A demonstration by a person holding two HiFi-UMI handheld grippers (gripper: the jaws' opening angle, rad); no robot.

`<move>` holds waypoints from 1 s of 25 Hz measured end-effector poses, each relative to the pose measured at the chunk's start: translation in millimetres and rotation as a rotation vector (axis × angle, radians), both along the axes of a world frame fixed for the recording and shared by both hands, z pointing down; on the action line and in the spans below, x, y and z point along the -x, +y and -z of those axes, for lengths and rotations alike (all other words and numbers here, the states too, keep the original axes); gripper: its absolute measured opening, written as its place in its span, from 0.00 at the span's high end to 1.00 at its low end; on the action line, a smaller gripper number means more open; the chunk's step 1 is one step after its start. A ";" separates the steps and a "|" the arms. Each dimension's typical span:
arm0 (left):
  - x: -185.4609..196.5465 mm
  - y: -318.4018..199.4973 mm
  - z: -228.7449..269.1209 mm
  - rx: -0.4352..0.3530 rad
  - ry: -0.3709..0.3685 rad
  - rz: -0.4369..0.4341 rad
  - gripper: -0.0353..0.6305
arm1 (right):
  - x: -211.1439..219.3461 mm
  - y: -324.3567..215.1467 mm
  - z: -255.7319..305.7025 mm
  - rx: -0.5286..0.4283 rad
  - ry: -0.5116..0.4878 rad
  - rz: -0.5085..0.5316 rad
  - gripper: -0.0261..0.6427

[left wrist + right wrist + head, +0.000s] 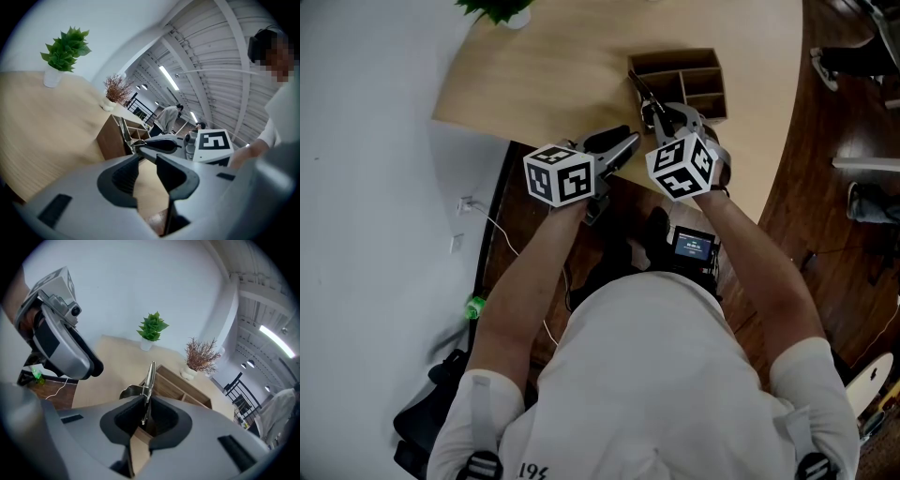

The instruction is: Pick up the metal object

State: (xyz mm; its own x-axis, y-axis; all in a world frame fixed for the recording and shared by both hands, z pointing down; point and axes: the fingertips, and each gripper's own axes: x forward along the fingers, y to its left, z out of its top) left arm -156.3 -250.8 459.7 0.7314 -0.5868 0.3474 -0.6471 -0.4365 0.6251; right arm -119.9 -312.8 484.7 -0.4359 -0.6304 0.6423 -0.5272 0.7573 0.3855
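Note:
A thin shiny metal object (pixel 150 376) stands up between the pads of my right gripper (pixel 146 404), which is shut on it. In the head view the right gripper (pixel 661 117) hovers by the near corner of a wooden compartment box (pixel 680 80), and the metal object (pixel 639 89) slants up-left over the box's edge. My left gripper (pixel 623 145) hangs just left of it, over the table's near edge. In the left gripper view the left gripper (pixel 147 161) is open with only table showing in the gap. Beyond its jaws I see the metal object (pixel 125 133).
The light wooden table (pixel 553 66) carries a potted green plant (pixel 497 9) at its far left and a dried twig plant (pixel 200 355) behind the box. White cables (pixel 487 220) and a green bottle (pixel 475 307) lie on the dark floor. A small lit screen (pixel 694 244) sits by the person's chest.

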 end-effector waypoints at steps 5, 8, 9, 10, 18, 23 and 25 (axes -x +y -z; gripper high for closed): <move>-5.0 0.5 -0.8 0.002 0.004 -0.007 0.80 | -0.7 -6.3 -8.9 0.004 0.022 -0.026 0.89; -5.1 0.2 -0.6 0.004 0.004 -0.006 0.80 | -0.4 -8.4 -11.8 0.017 0.019 -0.030 0.89; -4.9 0.3 -0.4 0.005 0.004 -0.005 0.80 | -0.9 -8.7 -12.4 0.023 0.013 -0.032 0.89; -4.6 0.3 -0.5 0.006 0.004 -0.004 0.80 | -1.4 -8.9 -12.7 0.026 0.008 -0.034 0.89; -4.1 2.6 -0.1 0.006 0.014 0.000 0.80 | -4.0 -9.7 -11.8 -0.001 0.020 -0.030 0.91; -3.5 3.2 6.9 -0.006 0.021 0.005 0.80 | -10.8 -12.6 -1.9 -0.012 0.013 -0.027 0.92; -4.0 3.0 10.3 -0.015 0.024 0.010 0.80 | -14.6 -13.6 2.3 -0.016 0.005 -0.030 0.93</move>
State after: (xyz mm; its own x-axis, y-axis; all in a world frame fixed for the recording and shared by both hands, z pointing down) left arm -152.3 -247.8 449.4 0.7338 -0.5986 0.3211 -0.6361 -0.4395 0.6342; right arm -105.3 -326.4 482.5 -0.4139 -0.6531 0.6342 -0.5475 0.7352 0.3998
